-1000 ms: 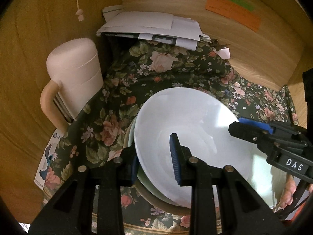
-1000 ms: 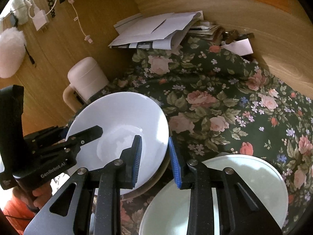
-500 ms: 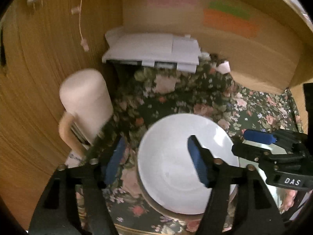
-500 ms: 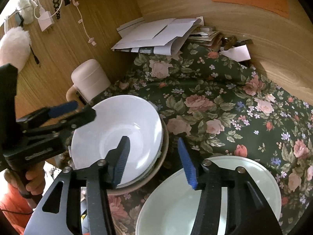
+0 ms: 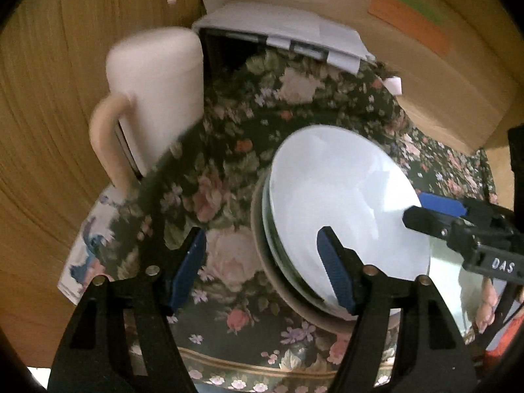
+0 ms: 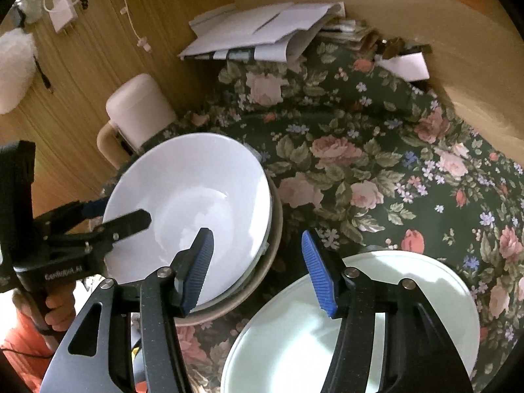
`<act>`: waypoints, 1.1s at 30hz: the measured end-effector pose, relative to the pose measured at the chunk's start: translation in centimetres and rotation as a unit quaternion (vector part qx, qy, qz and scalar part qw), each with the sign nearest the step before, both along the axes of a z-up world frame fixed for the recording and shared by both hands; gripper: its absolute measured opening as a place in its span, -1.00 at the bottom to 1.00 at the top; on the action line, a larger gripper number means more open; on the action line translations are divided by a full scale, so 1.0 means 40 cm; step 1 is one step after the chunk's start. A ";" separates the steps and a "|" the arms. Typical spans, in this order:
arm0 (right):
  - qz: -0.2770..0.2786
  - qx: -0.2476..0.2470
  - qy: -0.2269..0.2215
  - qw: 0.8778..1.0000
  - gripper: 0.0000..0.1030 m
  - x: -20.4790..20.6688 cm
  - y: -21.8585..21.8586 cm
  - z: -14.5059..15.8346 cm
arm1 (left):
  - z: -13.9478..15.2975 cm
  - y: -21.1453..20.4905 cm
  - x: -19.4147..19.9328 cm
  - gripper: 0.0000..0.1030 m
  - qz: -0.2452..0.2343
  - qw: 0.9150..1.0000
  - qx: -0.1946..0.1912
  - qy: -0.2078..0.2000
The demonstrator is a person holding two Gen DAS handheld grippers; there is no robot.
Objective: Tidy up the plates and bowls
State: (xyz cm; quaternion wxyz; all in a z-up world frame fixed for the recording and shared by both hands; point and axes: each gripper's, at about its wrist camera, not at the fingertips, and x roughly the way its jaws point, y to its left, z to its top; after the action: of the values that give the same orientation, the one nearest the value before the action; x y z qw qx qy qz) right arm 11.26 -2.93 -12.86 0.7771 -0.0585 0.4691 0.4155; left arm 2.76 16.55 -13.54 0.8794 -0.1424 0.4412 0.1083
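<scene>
A white bowl (image 5: pixel 344 203) (image 6: pixel 186 209) sits nested on top of a stack, inside a pale green bowl and a beige bowl (image 6: pixel 273 245). My left gripper (image 5: pixel 260 271) is open, its right pad over the white bowl's near rim and its left pad over the cloth. Open too, my right gripper (image 6: pixel 258 271) has its left pad above the bowl's rim; in the left wrist view the right gripper (image 5: pixel 429 213) reaches in from the right. A pale green plate (image 6: pixel 376 311) lies under its right finger. The left gripper (image 6: pixel 114 216) hovers at the bowl's left edge.
A floral tablecloth (image 6: pixel 376 163) covers the table. A cream mug (image 5: pixel 157 91) (image 6: pixel 137 111) stands by the wooden wall at the left. A pile of papers (image 5: pixel 278 29) (image 6: pixel 262 29) fills the back corner. A person's hand (image 6: pixel 55 308) holds the left gripper.
Both grippers were shut on the white bowl's rim and have opened, letting it go onto the stack. The left gripper has drawn back and swung left.
</scene>
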 end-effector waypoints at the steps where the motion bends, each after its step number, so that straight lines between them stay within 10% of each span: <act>1: 0.001 -0.003 0.004 1.000 0.02 0.002 0.004 -0.004 | -0.003 0.003 0.000 0.36 -0.004 1.000 -0.008 0.000; 11: 0.016 -0.028 0.018 0.999 -0.10 0.016 0.059 -0.046 | -0.051 0.020 0.016 0.23 -0.015 0.996 -0.083 0.008; 17: 0.032 -0.050 0.016 0.998 -0.26 0.012 0.096 -0.063 | -0.041 -0.005 0.020 -0.11 -0.030 0.997 -0.070 -0.004; 33: 0.008 -0.023 0.030 0.999 -0.32 0.014 0.061 -0.038 | -0.015 -0.024 0.022 -0.11 -0.010 0.999 -0.054 -0.002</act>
State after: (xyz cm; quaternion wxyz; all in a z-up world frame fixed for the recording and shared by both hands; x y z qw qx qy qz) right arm 11.82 -0.47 -14.37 0.7580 -0.0681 0.5011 0.4120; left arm 3.63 15.60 -14.16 0.8721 -0.1854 0.4464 0.0756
